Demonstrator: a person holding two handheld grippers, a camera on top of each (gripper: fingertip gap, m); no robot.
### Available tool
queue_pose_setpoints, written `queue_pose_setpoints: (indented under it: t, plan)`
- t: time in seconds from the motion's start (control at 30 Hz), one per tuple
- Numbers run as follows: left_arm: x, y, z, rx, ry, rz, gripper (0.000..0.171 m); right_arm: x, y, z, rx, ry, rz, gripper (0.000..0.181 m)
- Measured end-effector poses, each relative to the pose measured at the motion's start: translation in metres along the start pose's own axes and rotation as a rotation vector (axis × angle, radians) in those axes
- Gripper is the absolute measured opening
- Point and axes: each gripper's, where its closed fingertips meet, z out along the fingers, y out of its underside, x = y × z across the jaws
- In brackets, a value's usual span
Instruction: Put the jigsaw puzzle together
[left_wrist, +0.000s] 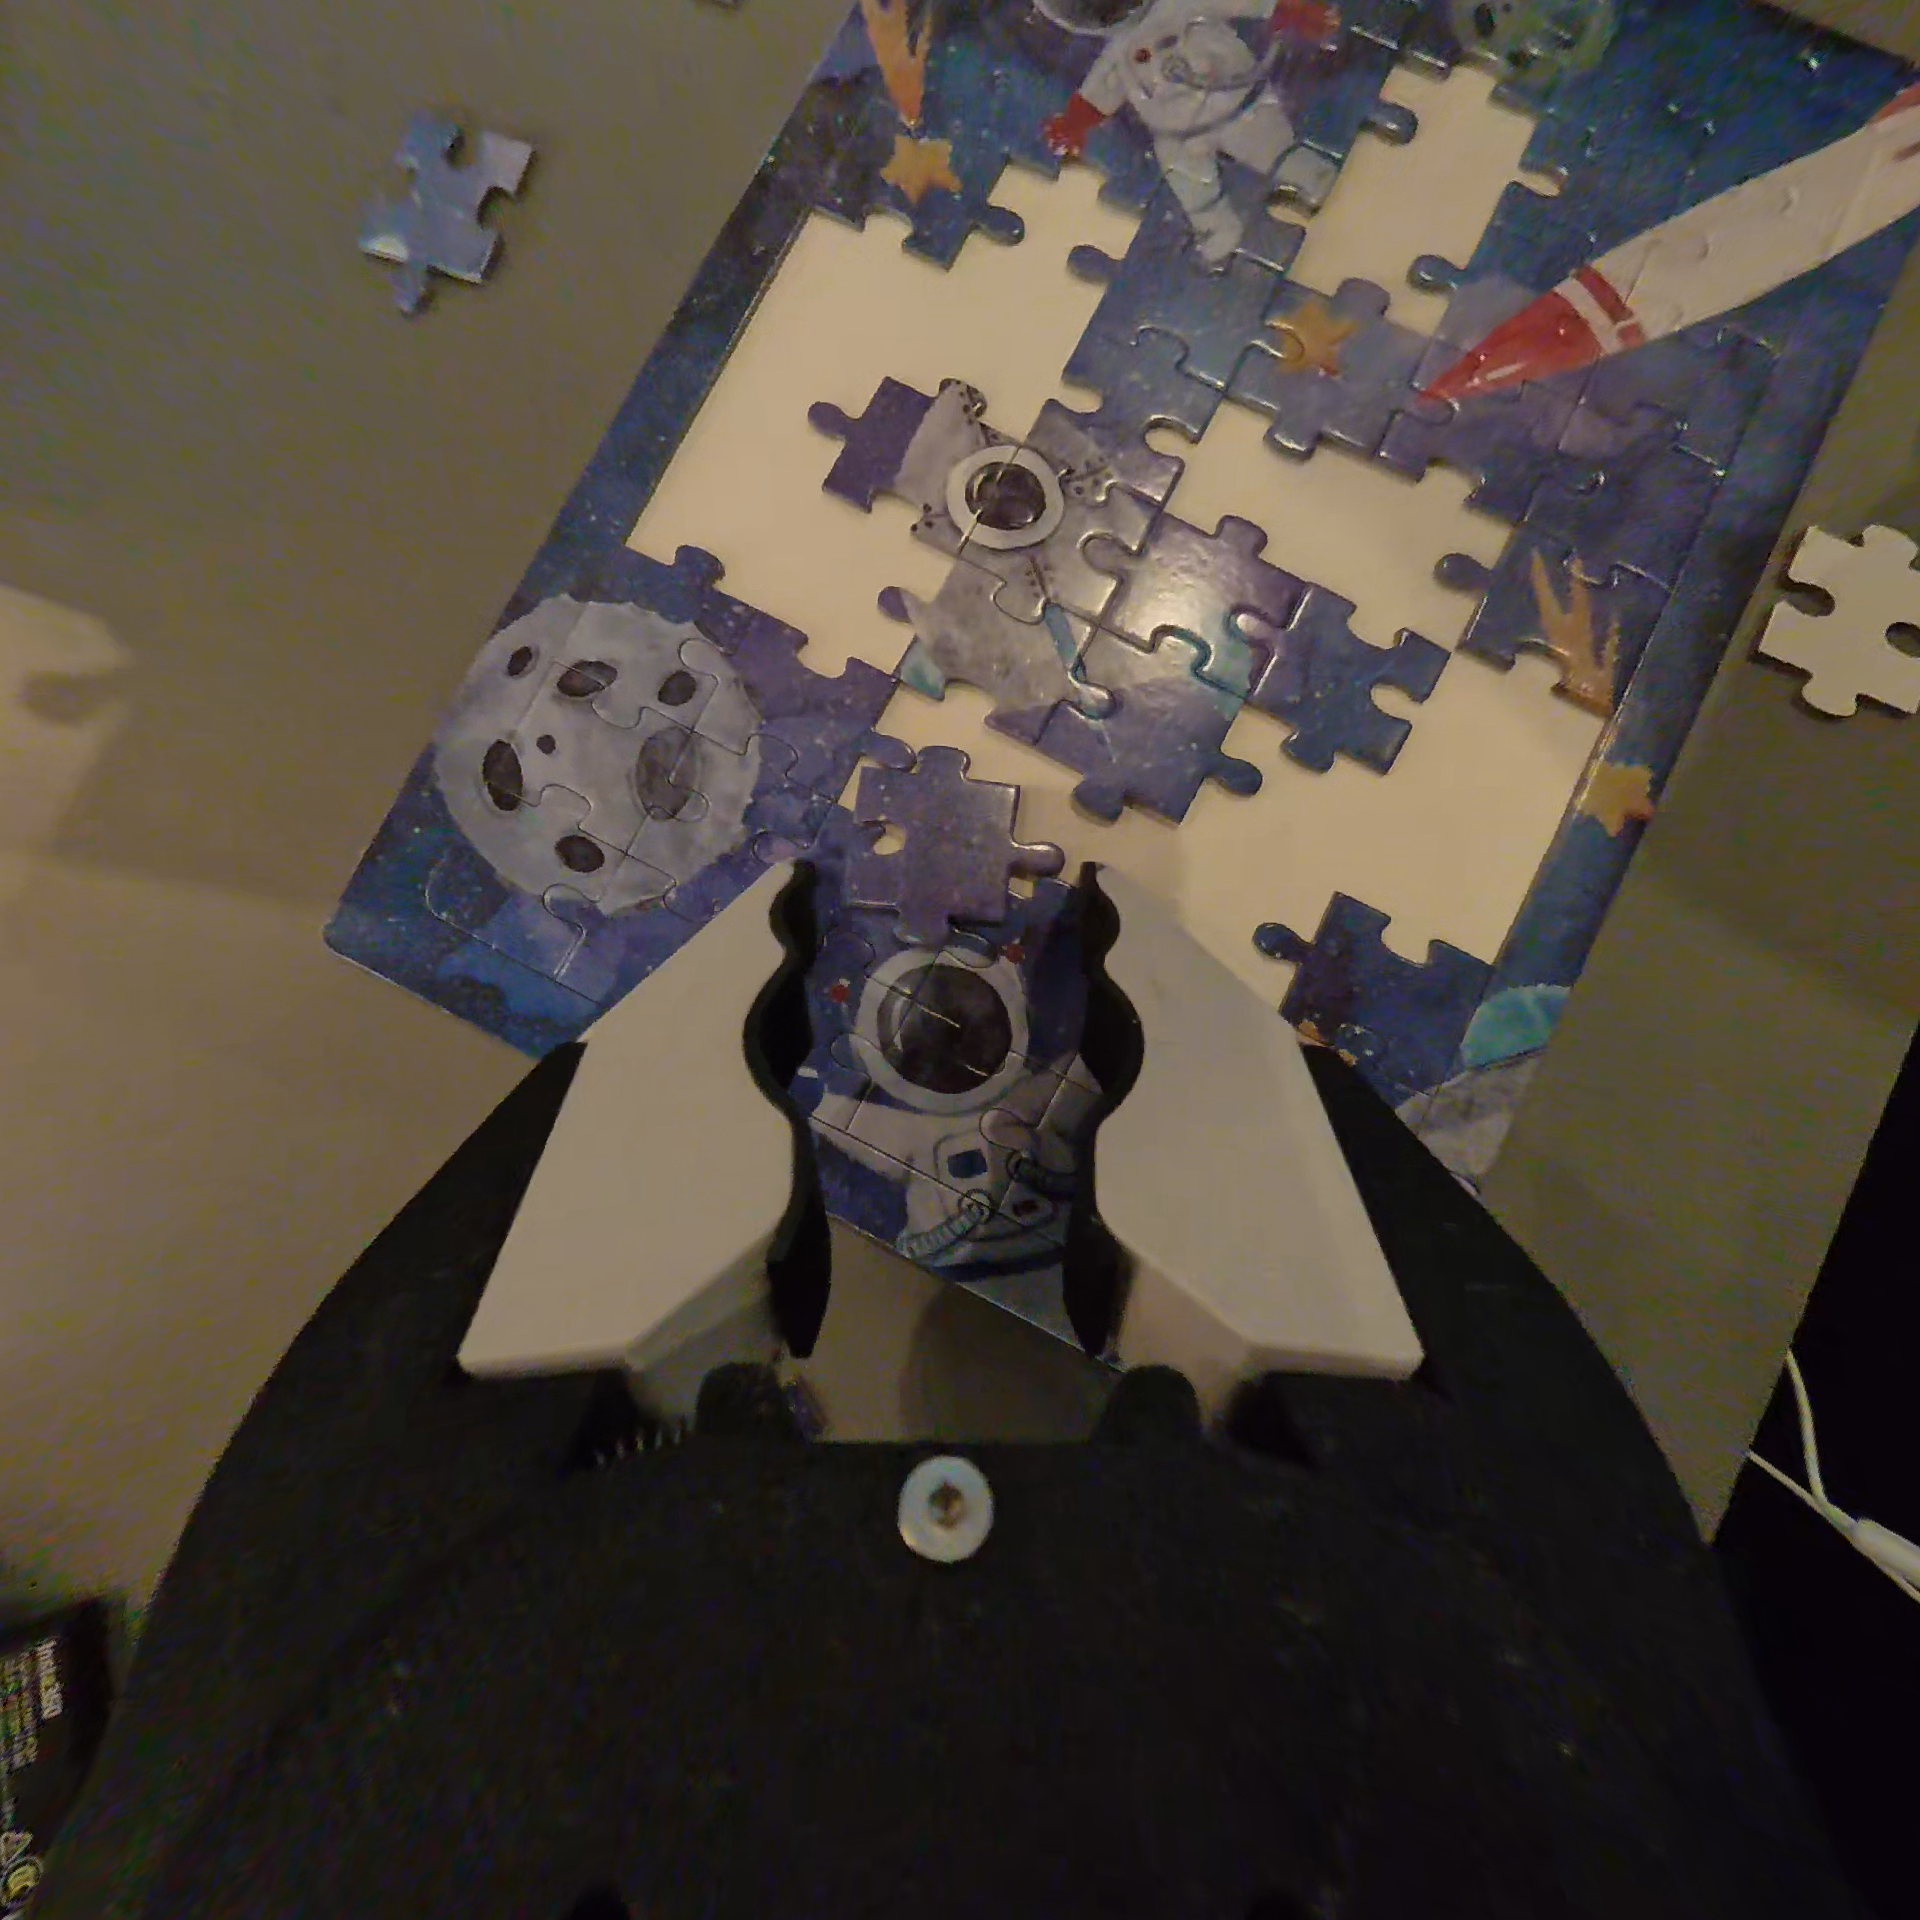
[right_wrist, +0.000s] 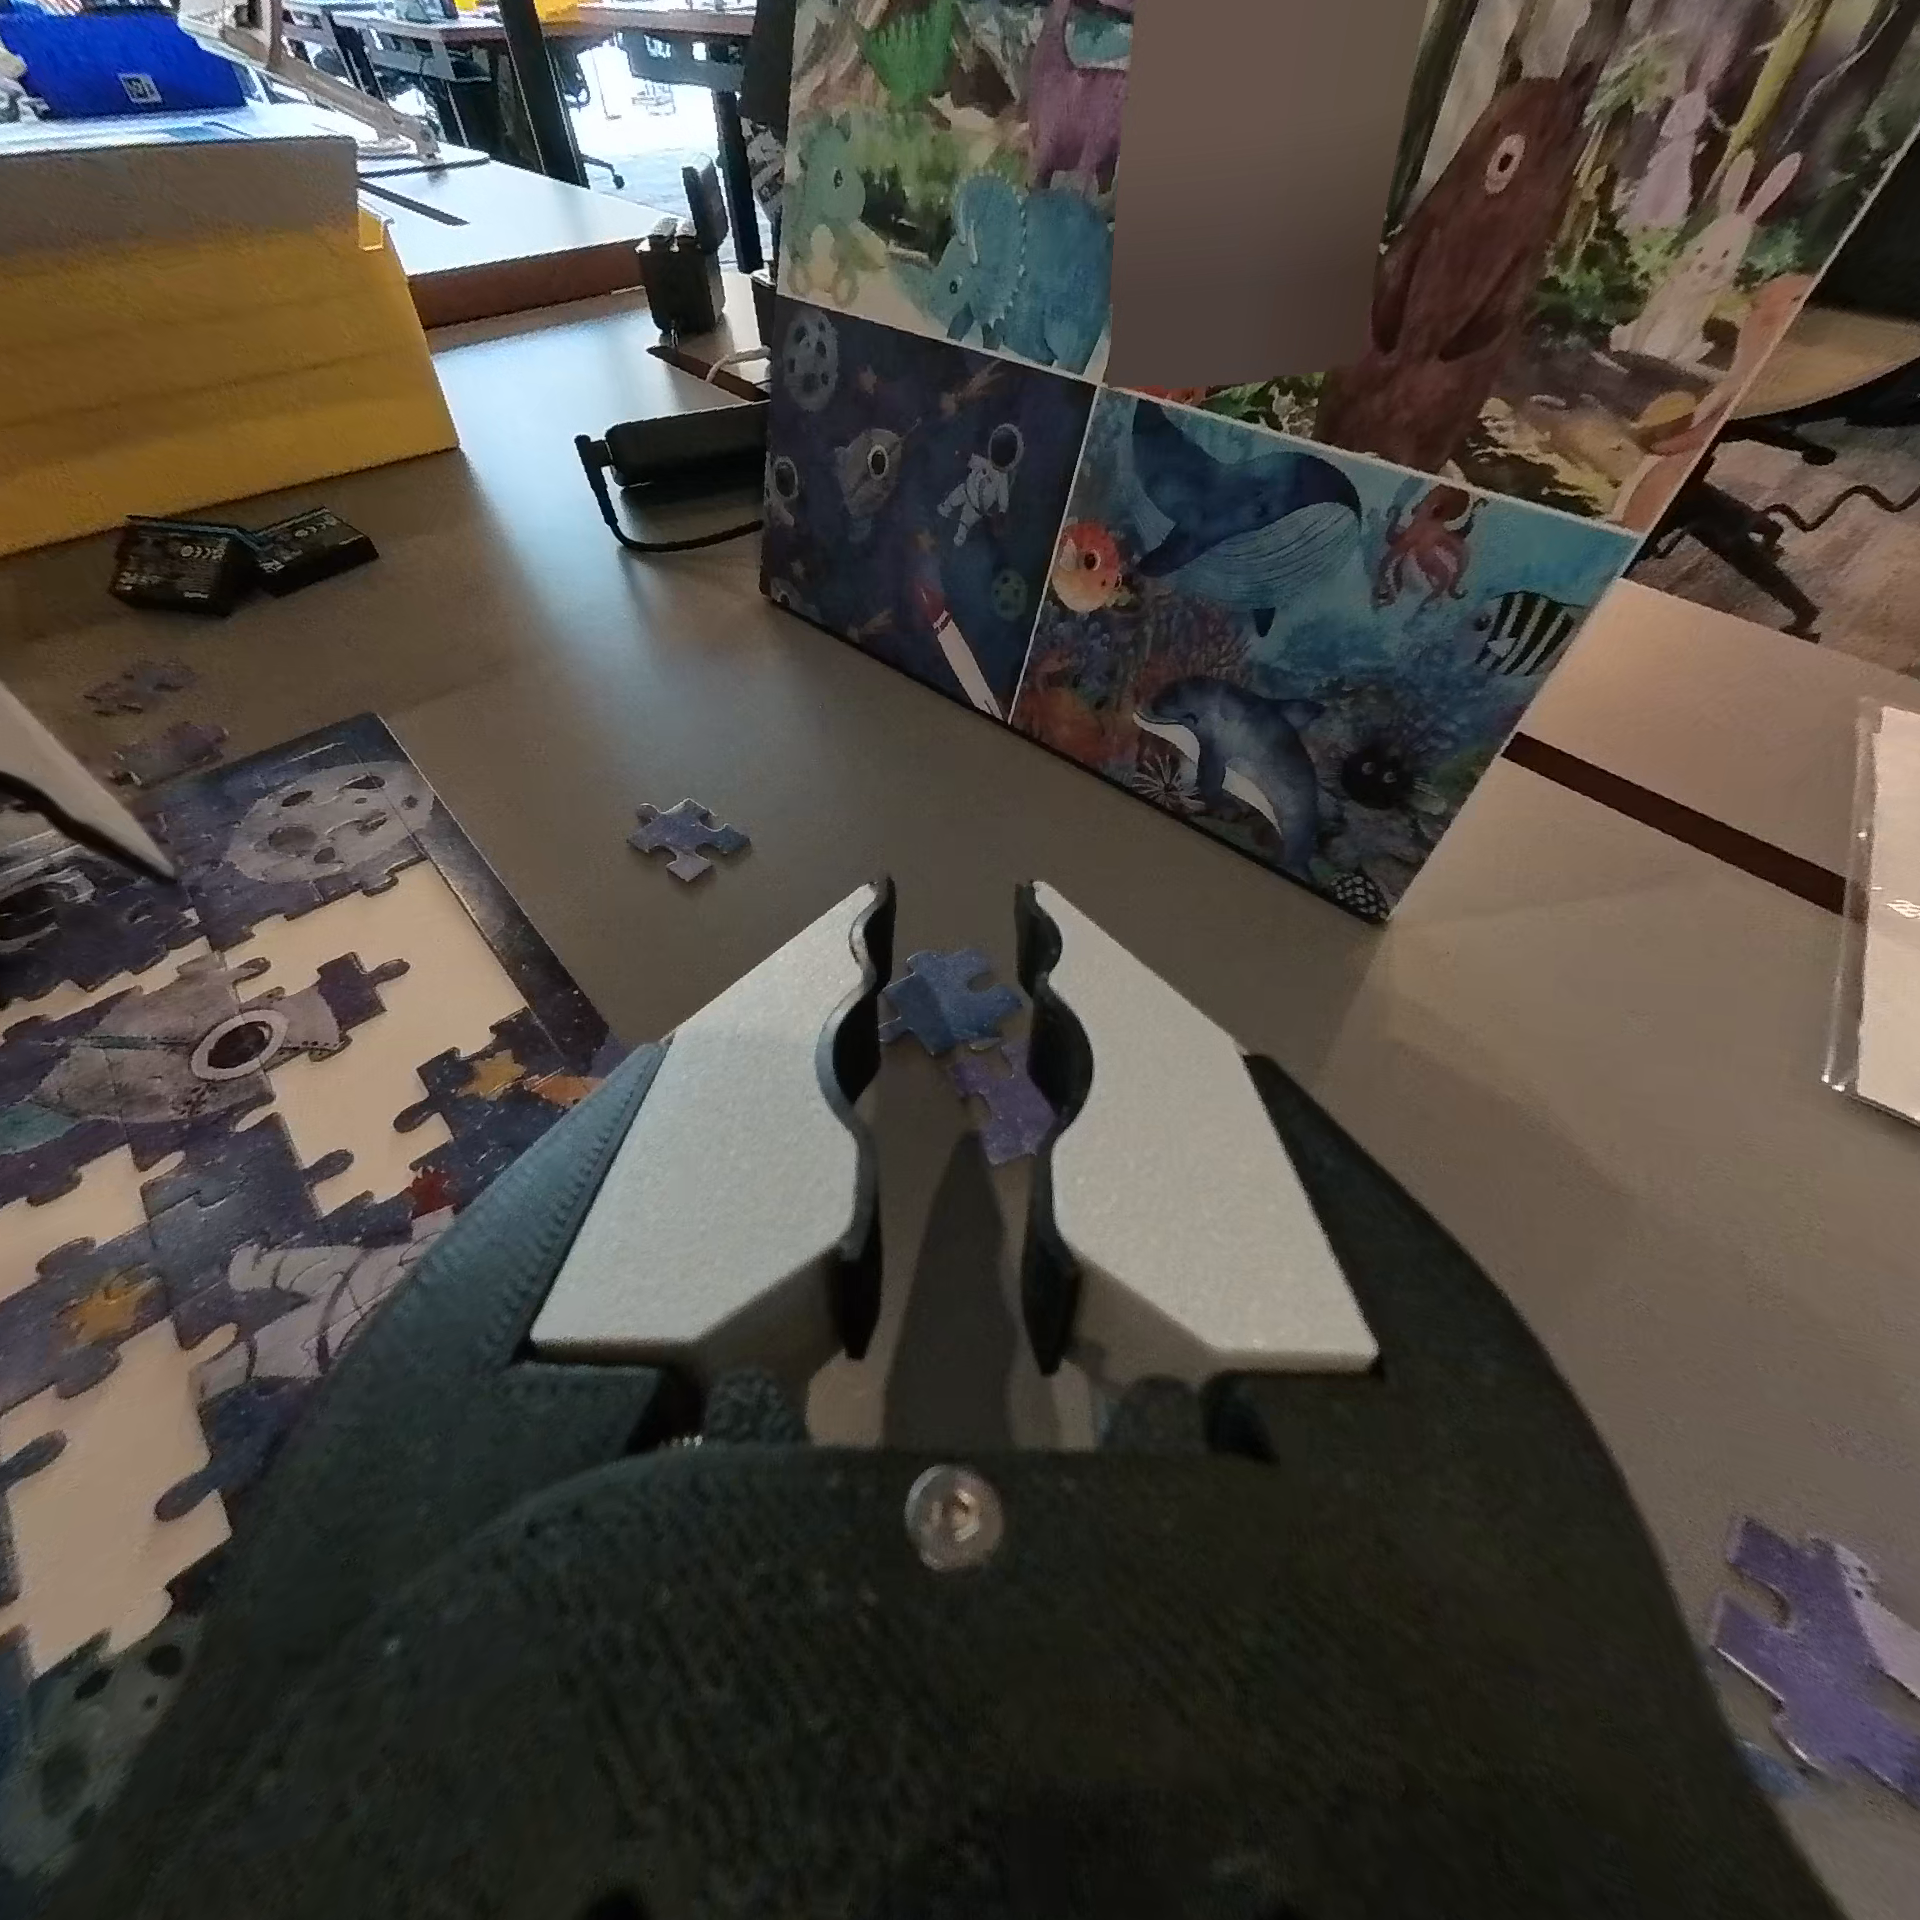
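Left tongs (left_wrist: 940, 883) poised low over near edge of jigsaw puzzle (left_wrist: 1039, 582), jaws apart, nothing between them. Dark starry piece (left_wrist: 935, 842) lying loose just beyond the tips, askew over the near gap, not seated. Puzzle flat on grey worktop (left_wrist: 208, 520), partly filled: cratered moon at near left, astronaut helmet directly under the tongs, red-and-white rocket at far right, several cream gaps through the middle. Blue loose piece (left_wrist: 442, 208) on worktop far left of the board; face-down white piece (left_wrist: 1849, 634) just off its right edge.

Right tongs (right_wrist: 954, 914) hovering over worktop right of the puzzle (right_wrist: 312, 935), jaws apart. Two loose pieces between the fingers on the surface: blue piece (right_wrist: 951, 997) farther, purple piece (right_wrist: 1003, 1107) nearer, edges overlapping or touching; contact with the pads not determinable. Another blue piece (right_wrist: 686, 836) farther left; larger purple piece (right_wrist: 1829, 1652) near right. Puzzle box (right_wrist: 1195, 582) standing upright at far side. Two black battery packs (right_wrist: 239, 556) far left, in front of yellow box (right_wrist: 208, 332).
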Motion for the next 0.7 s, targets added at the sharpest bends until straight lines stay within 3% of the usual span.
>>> queue_pose_setpoints:
  t: [0.17,0.47,0.7]
  plan:
    - [0.004,-0.003,0.0,0.015,0.027,-0.007,0.028,0.0,-0.003,-0.002,0.009,0.003,-0.002,0.022]
    - [-0.007,-0.001,-0.009,0.029,0.024,-0.04,0.028,-0.001,-0.003,-0.001,0.004,0.004,-0.014,0.022]
    - [-0.078,0.011,-0.032,0.059,-0.128,-0.127,0.028,0.001,-0.002,-0.002,0.002,0.01,-0.011,0.022]
